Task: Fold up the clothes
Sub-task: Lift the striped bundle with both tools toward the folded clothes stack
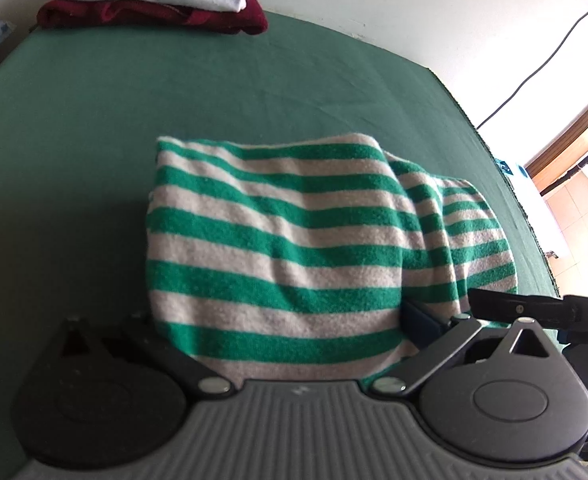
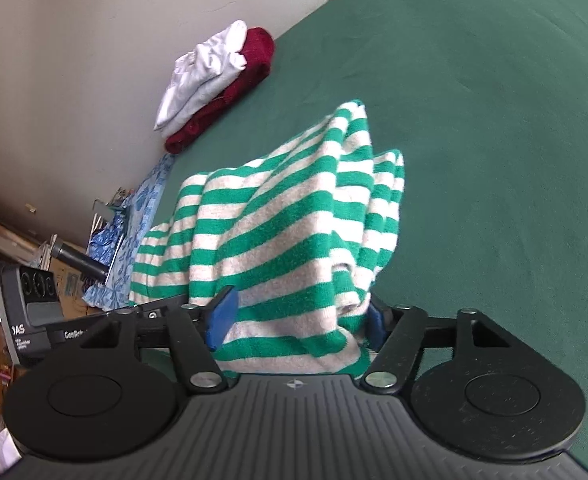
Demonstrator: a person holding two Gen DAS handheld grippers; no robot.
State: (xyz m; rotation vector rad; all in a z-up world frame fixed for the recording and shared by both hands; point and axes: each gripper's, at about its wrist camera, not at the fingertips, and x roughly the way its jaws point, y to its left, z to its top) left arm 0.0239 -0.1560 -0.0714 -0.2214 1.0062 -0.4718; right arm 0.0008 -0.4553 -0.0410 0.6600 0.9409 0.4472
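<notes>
Right wrist view shows the green-and-white striped knit garment (image 2: 277, 240) bunched on the green bed sheet (image 2: 494, 140), its near edge draped between the blue pads (image 2: 222, 316) of the right tool (image 2: 298, 320), whose jaws stand wide. The left tool (image 1: 294, 340) is buried under cloth (image 1: 277, 248); its state cannot be told. A neat fold would need both tools to lay the edge flat, corners aligned, before letting go fully.
</notes>
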